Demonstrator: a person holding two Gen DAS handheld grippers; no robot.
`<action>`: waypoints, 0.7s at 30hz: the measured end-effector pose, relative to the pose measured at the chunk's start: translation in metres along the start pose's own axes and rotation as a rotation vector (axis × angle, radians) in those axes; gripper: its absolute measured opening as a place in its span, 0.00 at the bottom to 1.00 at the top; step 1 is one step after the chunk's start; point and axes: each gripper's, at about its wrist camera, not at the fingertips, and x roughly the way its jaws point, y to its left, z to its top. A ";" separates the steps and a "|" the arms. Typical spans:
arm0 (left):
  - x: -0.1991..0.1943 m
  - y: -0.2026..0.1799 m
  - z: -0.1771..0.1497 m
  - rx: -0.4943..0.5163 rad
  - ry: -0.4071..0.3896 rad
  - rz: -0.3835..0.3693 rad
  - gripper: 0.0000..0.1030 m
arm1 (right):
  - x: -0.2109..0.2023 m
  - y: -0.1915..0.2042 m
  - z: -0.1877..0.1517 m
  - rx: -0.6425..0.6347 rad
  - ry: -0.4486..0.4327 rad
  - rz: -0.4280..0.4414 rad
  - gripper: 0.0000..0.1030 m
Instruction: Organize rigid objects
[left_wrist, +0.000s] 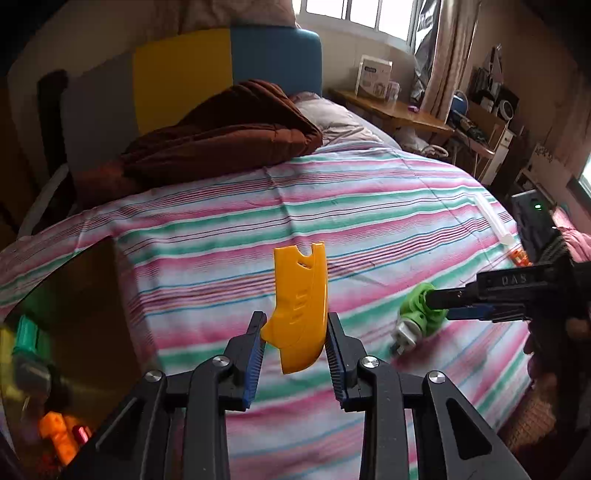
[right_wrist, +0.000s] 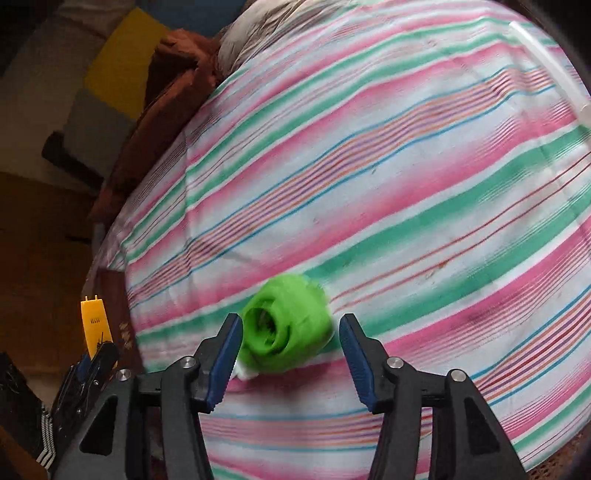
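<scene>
My left hand-held gripper (left_wrist: 295, 328) is clenched on the yellow plastic piece (left_wrist: 299, 306), lifted clear of the striped bed cover (left_wrist: 369, 192); my right hand-held gripper (right_wrist: 291, 332) stands released, pads not pressing, with the green cup-shaped object (right_wrist: 288, 325) between its fingers, lying on the bed cover; a white part (left_wrist: 404, 338) adjoins the green object.

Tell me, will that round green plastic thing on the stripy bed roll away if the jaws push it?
Possibly. The round green plastic piece looks drum-shaped, so a nudge might roll it. The soft striped bedsheet would probably slow it. It looks hollow, so likely light, and the white part attached to it may stop it rolling far.
</scene>
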 end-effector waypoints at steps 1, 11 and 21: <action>-0.006 0.002 -0.004 0.002 -0.008 0.004 0.31 | 0.002 0.000 -0.001 0.003 0.009 0.011 0.56; -0.048 0.030 -0.038 -0.038 -0.033 -0.011 0.31 | 0.014 0.030 0.006 -0.105 -0.120 -0.106 0.53; -0.082 0.064 -0.065 -0.093 -0.078 0.021 0.31 | 0.017 0.050 0.019 -0.104 -0.225 -0.166 0.54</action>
